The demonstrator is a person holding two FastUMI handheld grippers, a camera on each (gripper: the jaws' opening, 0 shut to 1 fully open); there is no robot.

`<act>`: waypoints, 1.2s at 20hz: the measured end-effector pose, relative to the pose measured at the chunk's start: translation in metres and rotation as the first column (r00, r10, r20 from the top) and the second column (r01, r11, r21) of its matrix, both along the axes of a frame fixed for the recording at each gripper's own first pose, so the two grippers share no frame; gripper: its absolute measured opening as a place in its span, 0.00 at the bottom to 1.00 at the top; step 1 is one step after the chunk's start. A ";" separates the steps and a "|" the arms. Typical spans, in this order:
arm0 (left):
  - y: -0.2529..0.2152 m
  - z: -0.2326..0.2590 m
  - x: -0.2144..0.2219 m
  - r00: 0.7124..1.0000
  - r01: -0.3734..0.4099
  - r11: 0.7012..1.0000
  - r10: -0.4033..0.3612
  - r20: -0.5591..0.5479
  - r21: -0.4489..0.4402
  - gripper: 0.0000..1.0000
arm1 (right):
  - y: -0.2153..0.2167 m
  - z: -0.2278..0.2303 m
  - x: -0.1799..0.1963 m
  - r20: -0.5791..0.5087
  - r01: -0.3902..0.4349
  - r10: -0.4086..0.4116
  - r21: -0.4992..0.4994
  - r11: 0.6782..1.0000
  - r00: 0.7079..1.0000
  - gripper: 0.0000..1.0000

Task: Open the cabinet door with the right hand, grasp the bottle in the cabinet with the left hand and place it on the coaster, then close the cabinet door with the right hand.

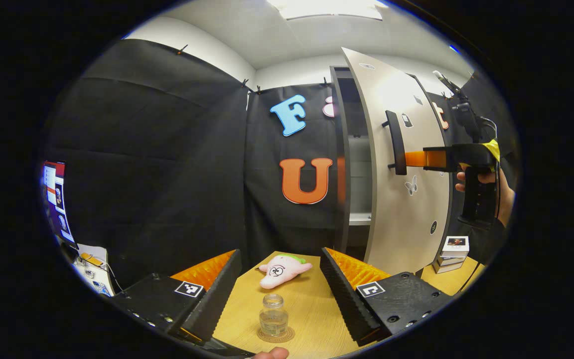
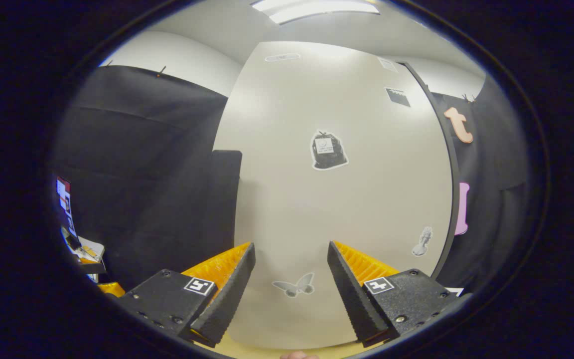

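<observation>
A small clear bottle [image 1: 273, 315] stands upright on a round brown coaster [image 1: 287, 335] on the wooden table. My left gripper [image 1: 281, 251] is open above it; the bottle sits low between the two fingers, touching neither. The pale cabinet door [image 1: 406, 209] stands partly open, showing a shelf [image 1: 359, 217] inside. In the left gripper view, a hand [image 1: 484, 179] holds my right gripper [image 1: 410, 158] with its fingers at the dark door handle [image 1: 395, 142]. In the right gripper view, my right gripper [image 2: 291, 244] is open, facing the door's outer face [image 2: 337, 199], with the handle [image 2: 226, 189] left of its fingers.
A pink plush star [image 1: 283, 269] lies on the table [image 1: 317, 304] beyond the bottle. A stack of small boxes [image 1: 452, 253] sits right of the door's lower edge. A lit monitor [image 1: 55, 199] and some clutter are at the far left.
</observation>
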State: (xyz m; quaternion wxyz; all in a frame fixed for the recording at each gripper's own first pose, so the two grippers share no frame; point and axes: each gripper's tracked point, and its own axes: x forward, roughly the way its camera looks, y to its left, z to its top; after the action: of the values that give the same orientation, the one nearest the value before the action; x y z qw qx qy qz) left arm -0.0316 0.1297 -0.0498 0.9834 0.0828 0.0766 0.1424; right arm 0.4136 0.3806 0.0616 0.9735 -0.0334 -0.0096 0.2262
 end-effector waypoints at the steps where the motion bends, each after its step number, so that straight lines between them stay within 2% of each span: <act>1: 0.004 0.000 -0.003 1.000 -0.007 1.000 0.007 -0.001 0.002 0.95 | -0.002 -0.007 0.003 -0.013 0.008 -0.008 0.012 1.000 1.000 0.94; 5: 0.010 0.003 -0.008 1.000 -0.008 1.000 0.008 0.002 -0.005 0.95 | -0.026 -0.028 -0.012 -0.026 0.070 -0.070 0.005 0.998 0.997 0.95; 8: 0.007 0.005 -0.008 1.000 0.015 1.000 -0.015 -0.003 -0.008 0.95 | -0.051 -0.038 -0.032 -0.058 0.111 -0.110 0.020 0.994 0.992 0.95; 10: 0.004 0.006 -0.009 0.999 0.045 0.999 -0.045 -0.005 -0.005 0.95 | -0.073 -0.039 -0.040 -0.037 0.153 -0.152 0.014 0.988 0.988 0.95; 13: -0.008 0.004 -0.002 0.992 0.123 0.992 -0.123 -0.019 -0.017 0.95 | -0.122 -0.050 -0.058 -0.059 0.268 -0.268 -0.005 0.963 0.962 0.95; 15: -0.019 0.001 0.004 0.981 0.190 0.981 -0.191 -0.035 -0.028 0.95 | -0.158 -0.052 -0.086 -0.049 0.358 -0.358 0.002 0.934 0.933 0.95; 16: -0.026 -0.001 0.007 0.973 0.226 0.974 -0.227 -0.043 -0.031 0.95 | -0.181 -0.052 -0.105 -0.040 0.417 -0.416 0.002 0.909 0.908 0.95; 19: -0.055 -0.011 0.020 0.940 0.335 0.942 -0.337 -0.047 -0.031 0.95 | -0.251 -0.055 -0.174 -0.054 0.594 -0.594 -0.011 0.804 0.803 0.95; 21: -0.079 -0.020 0.032 0.912 0.407 0.912 -0.409 -0.041 -0.052 0.95 | -0.291 -0.052 -0.223 -0.080 0.698 -0.698 -0.036 0.715 0.711 0.95; 24: -0.123 -0.032 0.041 0.853 0.518 0.849 -0.522 -0.018 -0.107 0.95 | -0.335 -0.025 -0.298 -0.052 0.822 -0.824 -0.056 0.567 0.565 0.95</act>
State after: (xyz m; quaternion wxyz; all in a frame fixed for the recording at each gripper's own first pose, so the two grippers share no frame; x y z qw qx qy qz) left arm 0.0093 0.0064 -0.0814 0.9860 0.0552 0.0812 -0.1349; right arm 0.1158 0.0455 0.0370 0.9661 -0.0384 0.0451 -0.2513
